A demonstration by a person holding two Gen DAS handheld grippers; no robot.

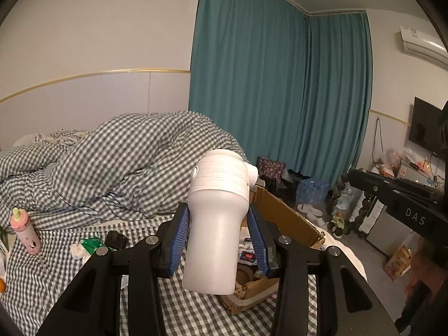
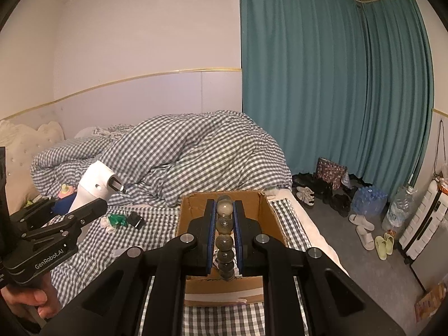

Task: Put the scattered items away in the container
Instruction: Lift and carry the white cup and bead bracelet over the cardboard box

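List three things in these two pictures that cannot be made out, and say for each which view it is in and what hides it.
1. Left wrist view: most of what lies inside the cardboard box, hidden behind the white device and the left tool.
2. Right wrist view: the box floor, blocked by the right tool and its bead string.
3. Right wrist view: the pink bottle, mostly behind the white device.

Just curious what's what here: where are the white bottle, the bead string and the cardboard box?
white bottle (image 1: 215, 240), left wrist view, its body.
bead string (image 2: 224, 242), right wrist view, a middle bead.
cardboard box (image 2: 275, 218), right wrist view, its right wall.
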